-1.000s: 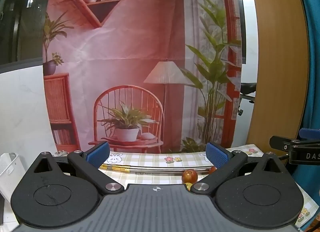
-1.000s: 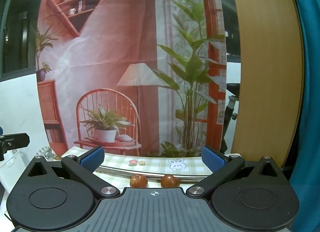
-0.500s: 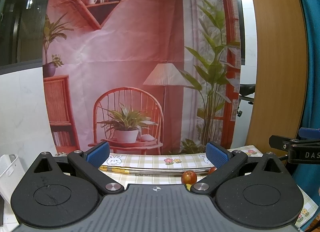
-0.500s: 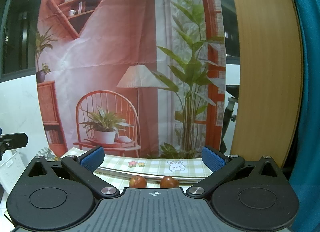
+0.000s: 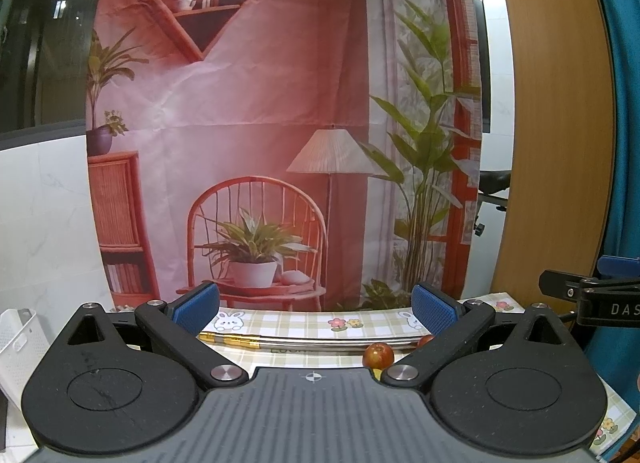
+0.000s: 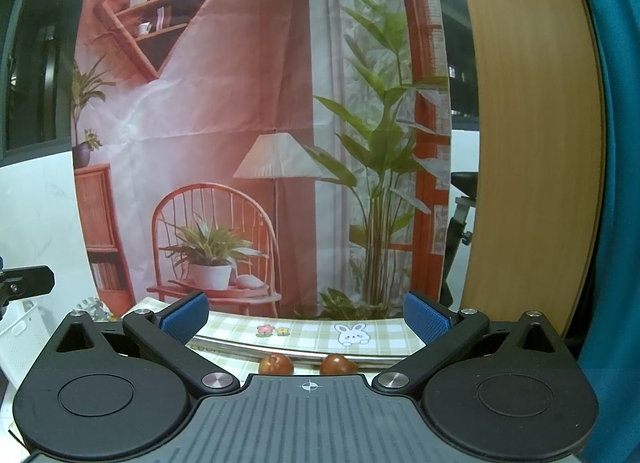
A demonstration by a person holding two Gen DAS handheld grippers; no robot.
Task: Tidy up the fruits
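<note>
Both grippers, left [image 5: 316, 309] and right [image 6: 306, 319], hang spread wide and empty above a checked cloth [image 6: 312, 333]. Two red fruits [image 6: 275, 364] lie just below the right one. Likely approach stage; next, lower onto one.

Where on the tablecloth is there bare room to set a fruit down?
Bare checked tablecloth lies beyond the metal rod, up to the backdrop. It is crowded right of centre in front of the rod, where two small red fruits sit.
</note>
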